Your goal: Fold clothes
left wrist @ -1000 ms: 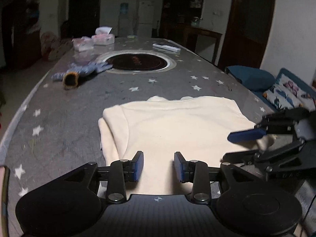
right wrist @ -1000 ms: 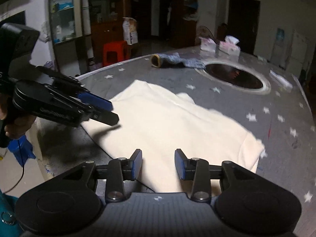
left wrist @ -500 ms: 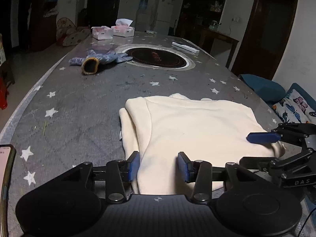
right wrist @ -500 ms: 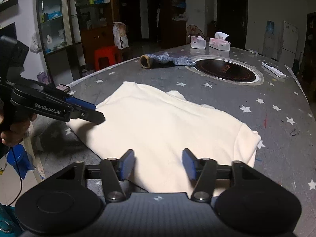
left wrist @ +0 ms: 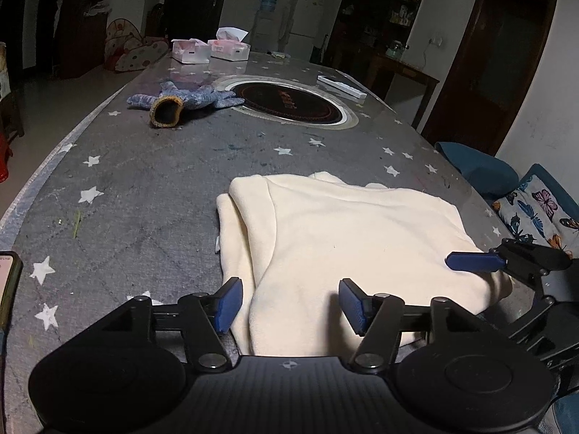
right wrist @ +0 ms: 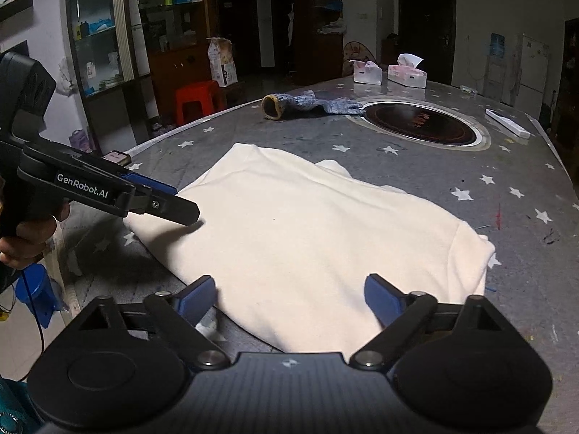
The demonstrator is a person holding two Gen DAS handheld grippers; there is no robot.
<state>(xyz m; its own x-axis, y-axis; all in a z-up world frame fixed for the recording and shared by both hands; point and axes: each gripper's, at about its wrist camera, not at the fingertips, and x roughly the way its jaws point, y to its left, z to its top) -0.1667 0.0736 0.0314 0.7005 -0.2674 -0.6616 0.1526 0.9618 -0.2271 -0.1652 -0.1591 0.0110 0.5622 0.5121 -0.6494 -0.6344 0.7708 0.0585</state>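
A cream garment (left wrist: pixel 343 238) lies folded flat on the grey star-patterned table (left wrist: pixel 144 181). My left gripper (left wrist: pixel 289 303) sits low over the garment's near left corner, its jaws opening, with cloth under the gap and neither pad pressing on it. My right gripper (right wrist: pixel 289 296) hovers at the garment's (right wrist: pixel 307 224) other near edge, its jaws also opening, spread wide with nothing pinched. From the right, one blue finger (left wrist: pixel 474 262) of the right gripper reaches over the cloth in the left wrist view. The left gripper's fingers (right wrist: pixel 173 213) point at the cloth's left edge in the right wrist view.
Farther up the table lie a blue knitted glove (left wrist: pixel 188 99), a round inset hob (left wrist: pixel 289 103), two tissue boxes (left wrist: pixel 191 50) and a white remote (left wrist: pixel 342 86). A phone (left wrist: pixel 7 282) rests at the left edge. A cushioned sofa (left wrist: pixel 535 209) stands right, a red stool (right wrist: pixel 195 97) left.
Both grippers' jaws have spread apart over the garment's near edge, the right one much wider. The garment stays flat on the table. Both hands have barely shifted.
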